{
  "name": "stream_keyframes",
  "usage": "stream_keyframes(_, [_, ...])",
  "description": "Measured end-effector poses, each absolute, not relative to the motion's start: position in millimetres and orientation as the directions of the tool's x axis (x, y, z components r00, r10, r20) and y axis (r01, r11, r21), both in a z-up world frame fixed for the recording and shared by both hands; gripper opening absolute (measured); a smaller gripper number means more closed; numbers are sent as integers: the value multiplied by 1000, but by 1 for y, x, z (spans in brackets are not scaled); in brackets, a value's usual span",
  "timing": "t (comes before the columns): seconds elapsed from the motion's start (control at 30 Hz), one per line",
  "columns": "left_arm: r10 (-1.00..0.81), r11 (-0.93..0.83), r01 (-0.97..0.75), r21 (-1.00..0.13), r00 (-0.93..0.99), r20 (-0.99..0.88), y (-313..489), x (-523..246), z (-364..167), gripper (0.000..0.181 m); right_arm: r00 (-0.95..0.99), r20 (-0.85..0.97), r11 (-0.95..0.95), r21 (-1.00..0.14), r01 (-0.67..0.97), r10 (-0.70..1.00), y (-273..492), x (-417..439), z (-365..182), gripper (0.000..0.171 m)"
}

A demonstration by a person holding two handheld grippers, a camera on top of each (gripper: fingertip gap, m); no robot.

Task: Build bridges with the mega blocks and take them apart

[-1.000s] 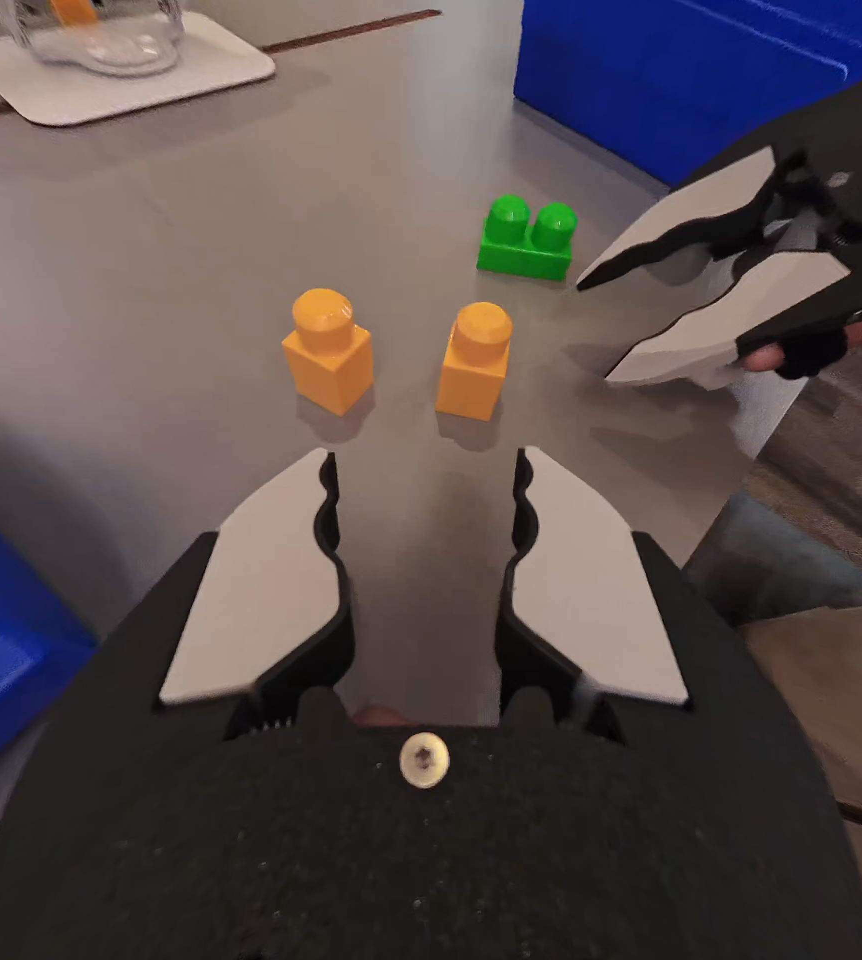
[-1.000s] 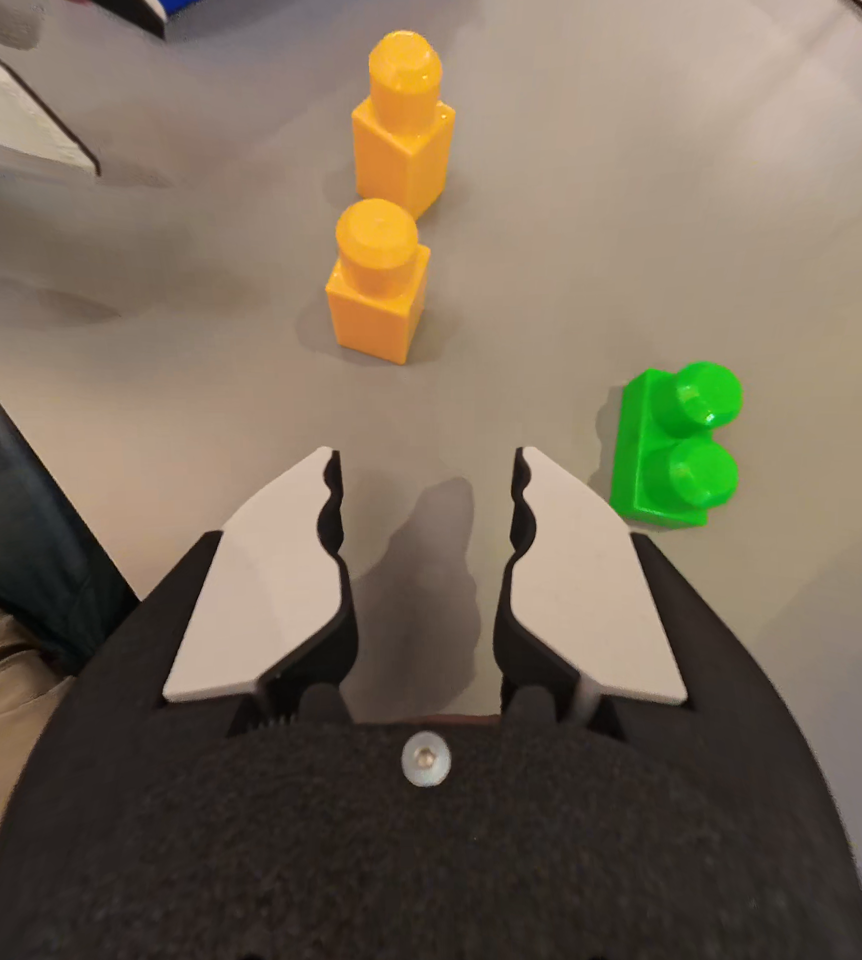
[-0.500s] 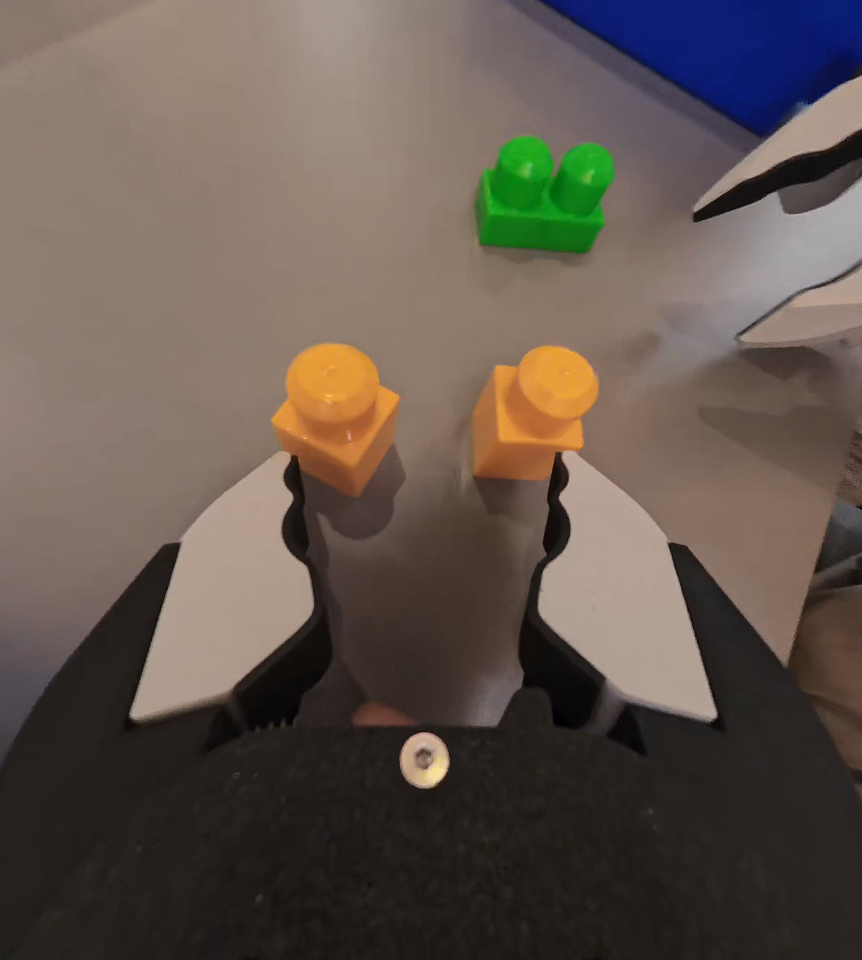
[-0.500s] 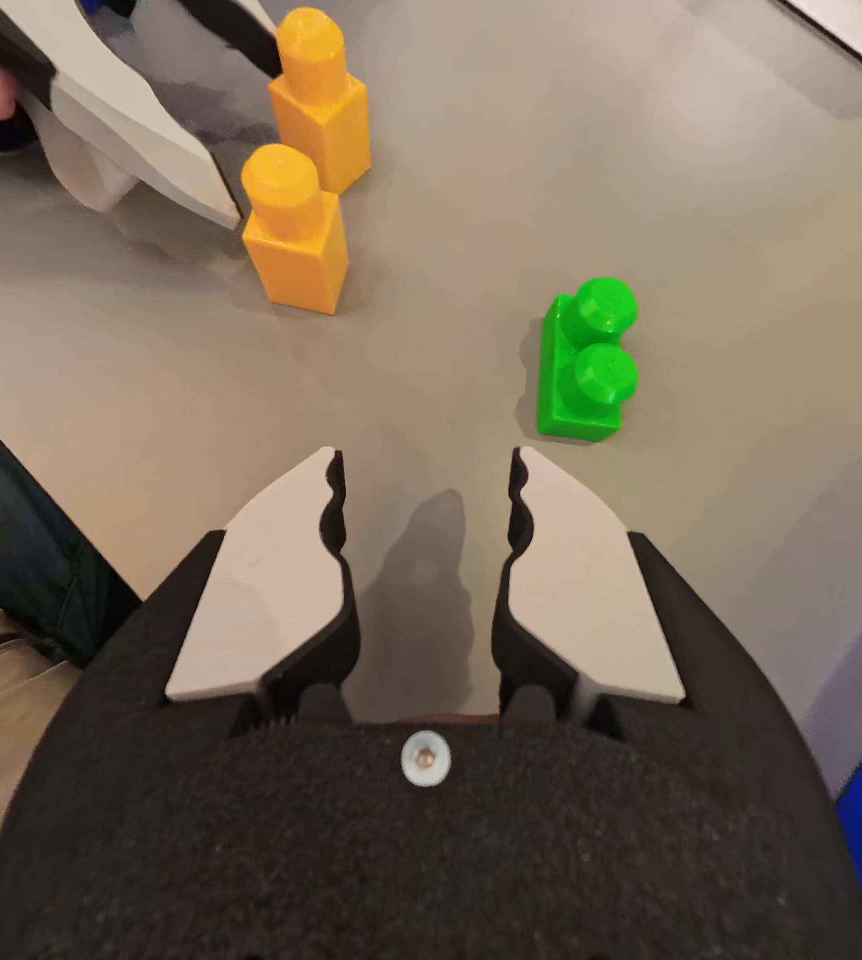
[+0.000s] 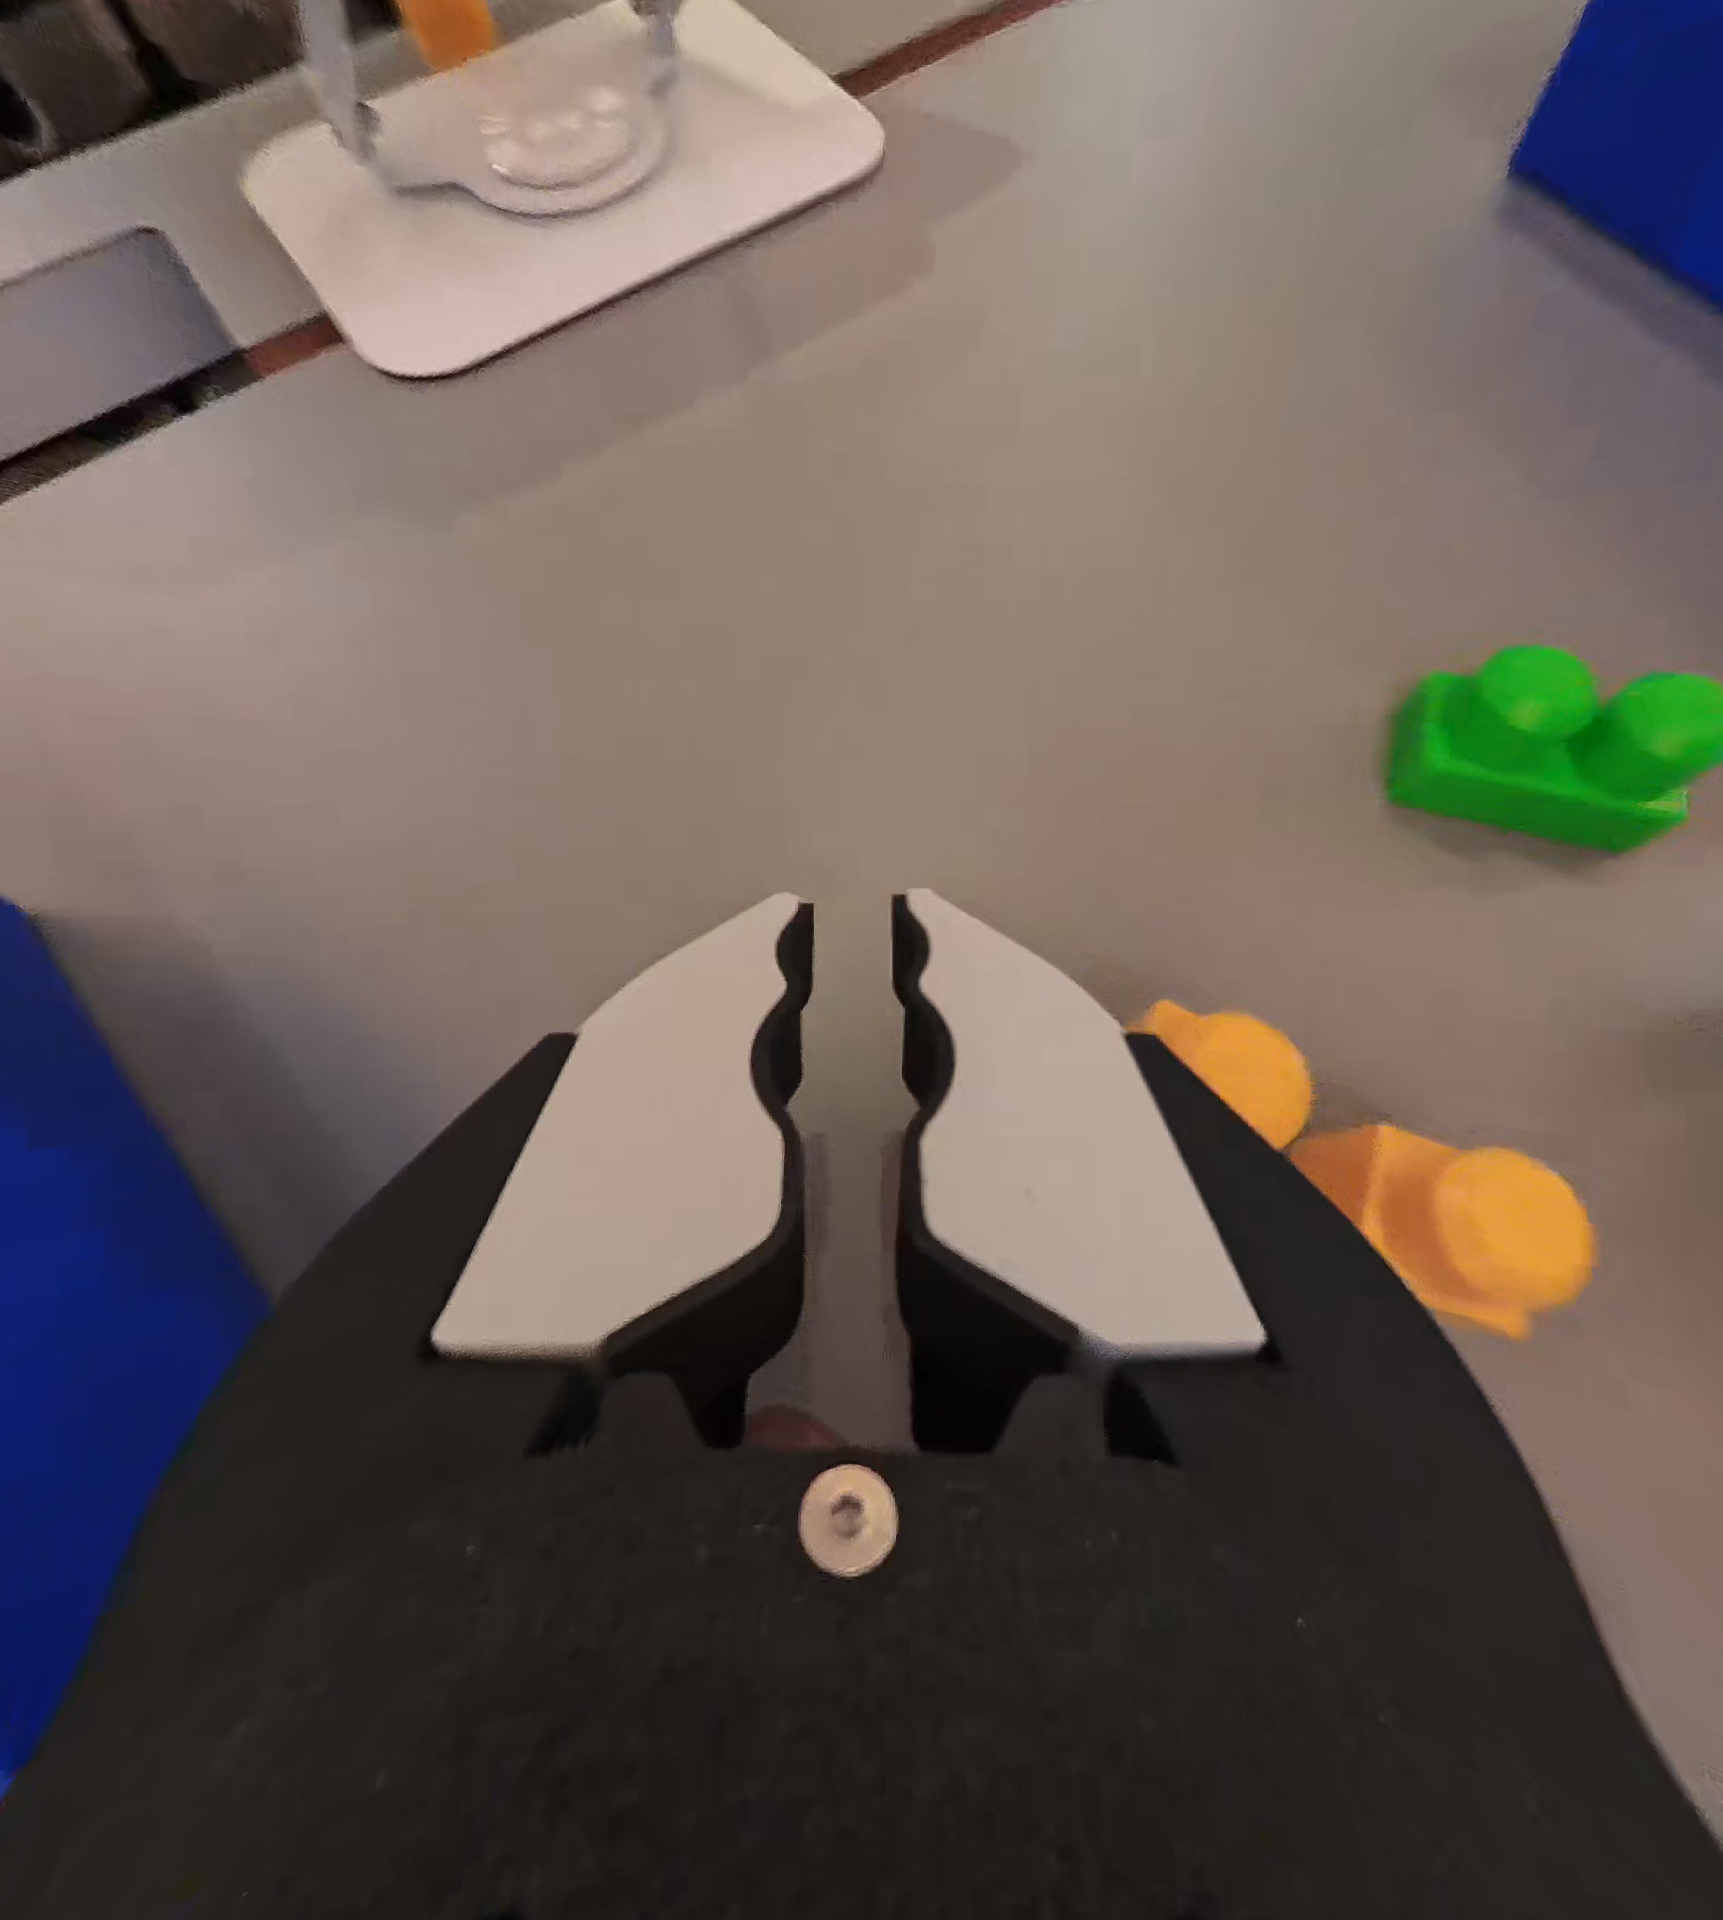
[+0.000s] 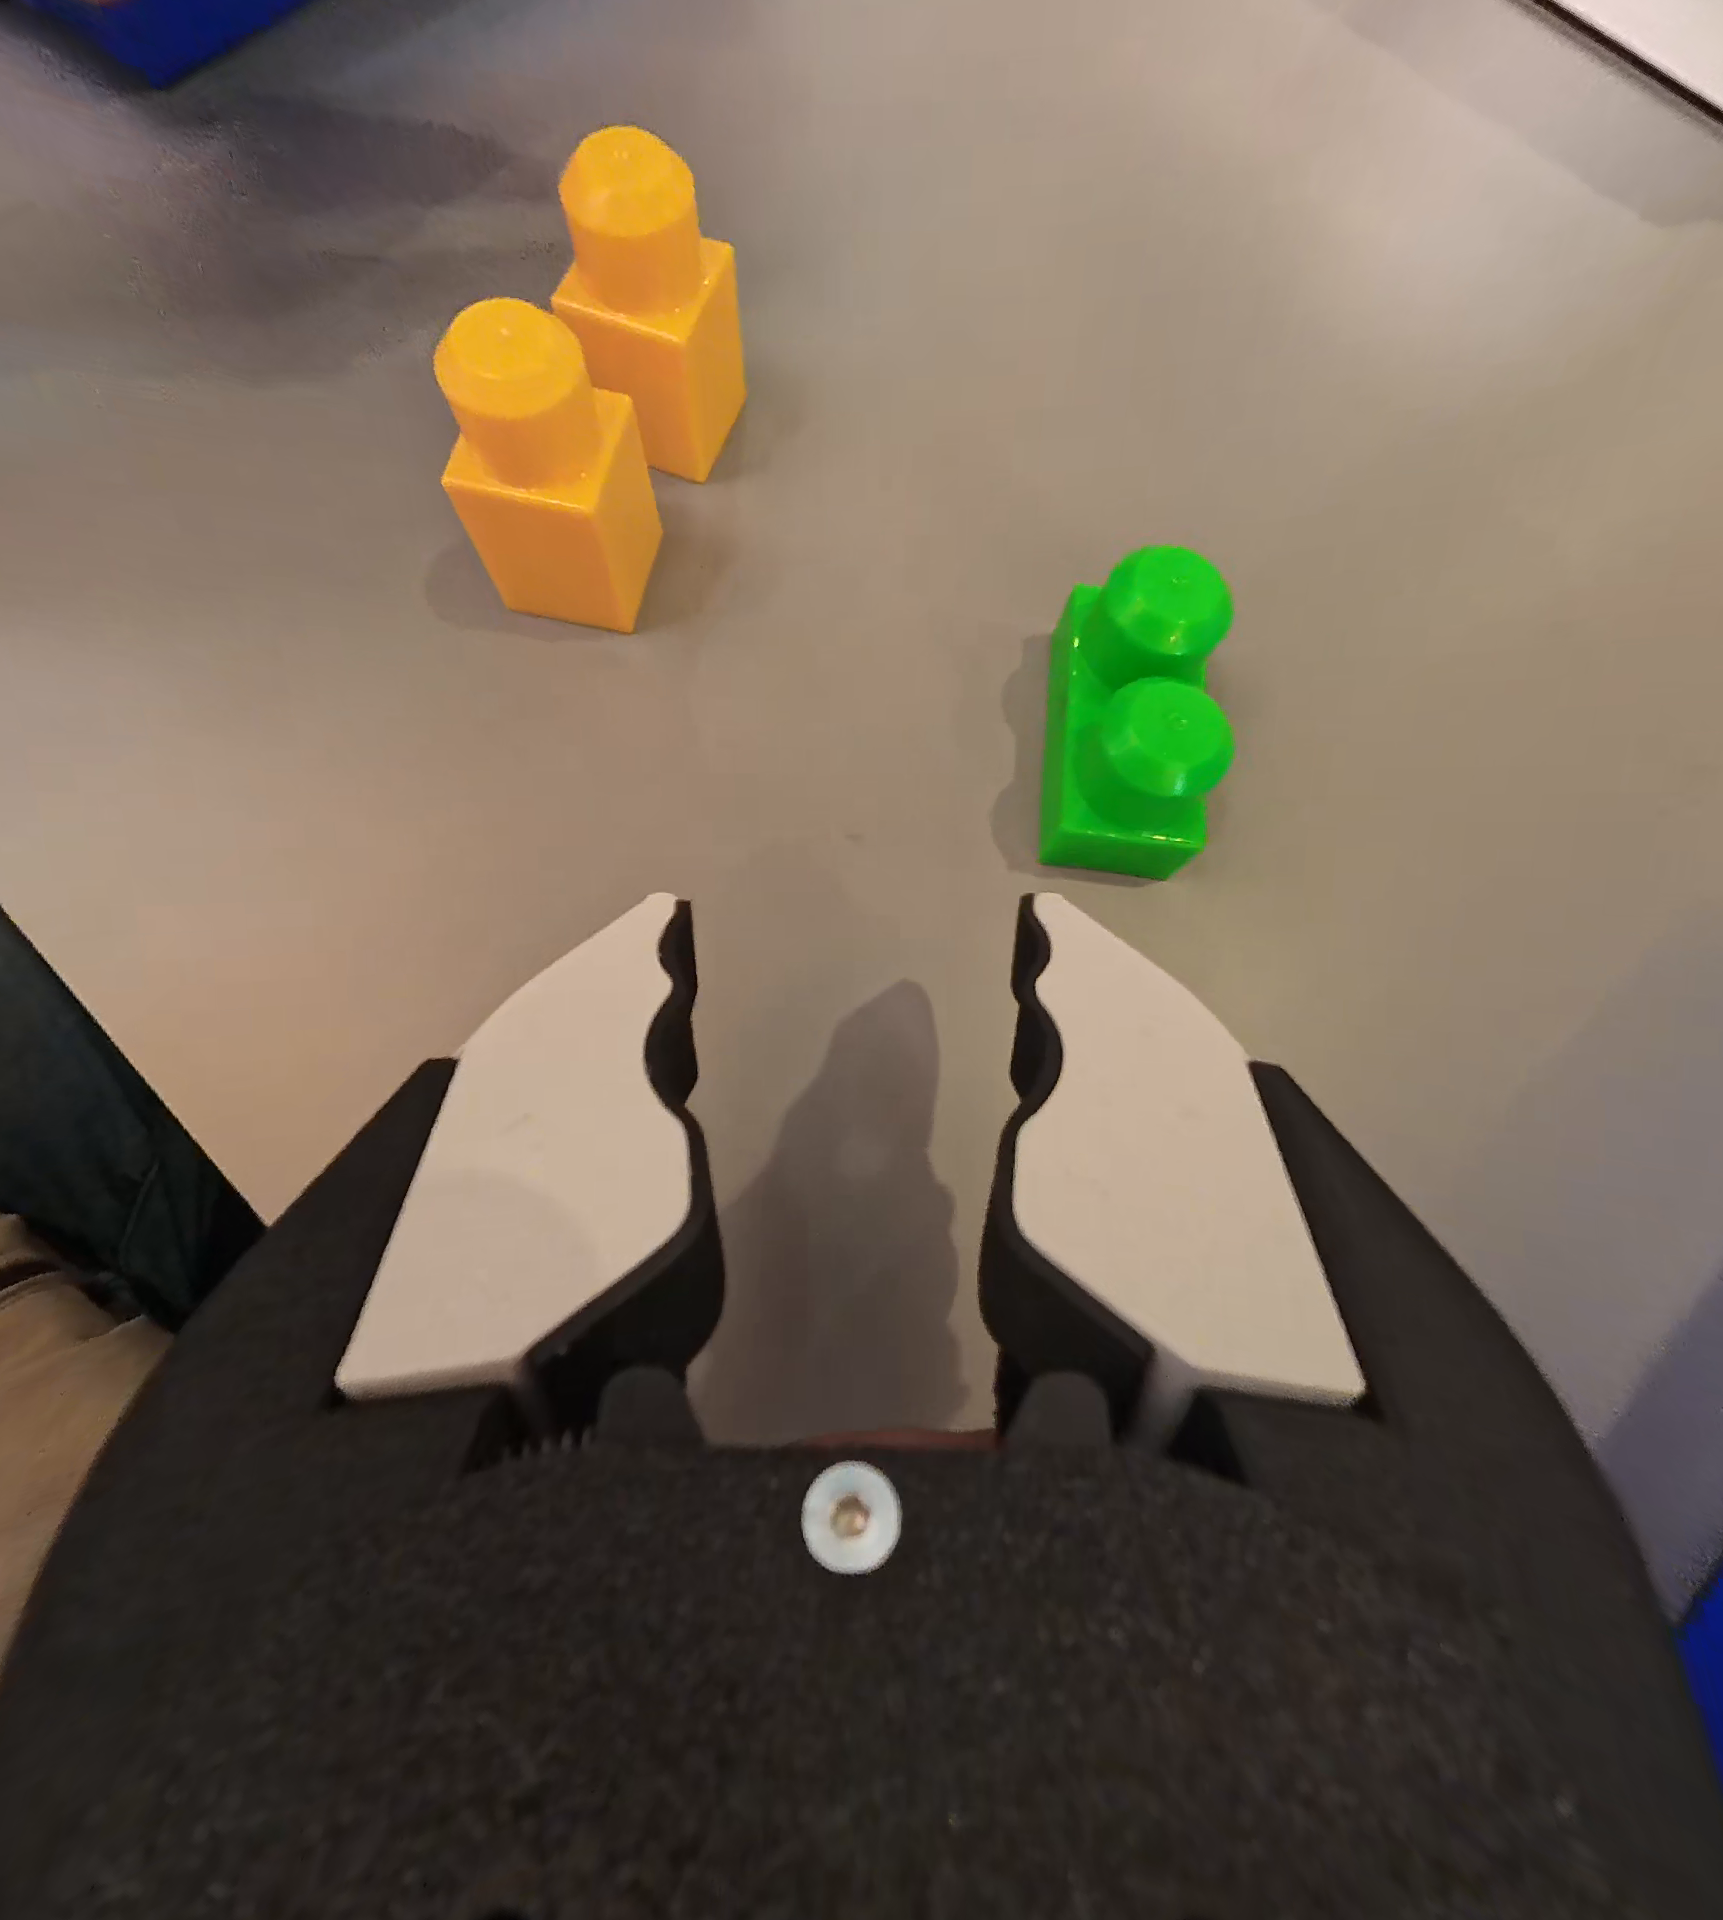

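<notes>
Two orange one-stud blocks stand upright and close together on the grey table, the near one [image 6: 545,499] just in front of the far one [image 6: 659,322]. A green two-stud block [image 6: 1137,727] lies flat to their right. My right gripper [image 6: 852,904] is open and empty, above the table short of the green block. My left gripper [image 5: 852,904] has its jaws nearly together with nothing between them. In the left wrist view the orange blocks [image 5: 1241,1070] [image 5: 1459,1226] sit blurred beside its right finger, and the green block [image 5: 1553,758] lies farther right.
A white mat [image 5: 566,260] with a clear glass jar [image 5: 514,125] sits at the far edge. Blue bins stand at the left [image 5: 5,1247] and far right [image 5: 1688,156]. The table edge and a person's leg [image 6: 5,1039] are at the left of the right wrist view. One gripper's finger ends stand about 25 centimetres off the other's. Measured from the fingertips, the green two-stud block [image 6: 1137,727] is 4 centimetres or so from the right gripper and 20 centimetres from the left. The left camera catches it too, in the left wrist view [image 5: 1711,739].
My left gripper closed its jaws and swung left, away from the orange blocks. The two orange blocks now stand closer together. My right gripper stayed open and barely moved.
</notes>
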State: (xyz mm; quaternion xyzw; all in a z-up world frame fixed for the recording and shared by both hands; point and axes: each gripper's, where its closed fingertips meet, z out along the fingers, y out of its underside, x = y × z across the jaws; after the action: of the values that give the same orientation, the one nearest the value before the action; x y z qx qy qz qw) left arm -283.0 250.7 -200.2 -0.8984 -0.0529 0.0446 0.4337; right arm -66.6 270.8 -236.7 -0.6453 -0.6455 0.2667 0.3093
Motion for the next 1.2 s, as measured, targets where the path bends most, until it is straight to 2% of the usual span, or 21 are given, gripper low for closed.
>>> stream_keyframes(0.1, [-3,-679,29,-733,999,42,277,-251,-203,12,19,56,29,-741,671,998,269,-65,-238,58])
stream_keyframes(0.17, [-40,-706,56,-706,992,119,282,-235,-208,0,22,52,24,-743,669,998,268,-63,-237,58])
stream_keyframes(0.27, [-123,-742,67,-667,964,234,272,-214,-217,0,32,46,14,-753,658,998,269,-58,-234,57])
stream_keyframes(0.97, [-152,-779,78,-622,939,308,241,-204,-230,0,31,36,7,-760,650,999,270,-53,-233,55])
stream_keyframes(1.07, [-129,-742,113,-660,943,307,243,-207,-226,0,26,38,12,-759,651,999,269,-54,-232,55])
stream_keyframes(1.2, [-112,-627,198,-753,934,338,239,-209,-195,0,21,36,13,-756,654,999,267,-55,-234,55])
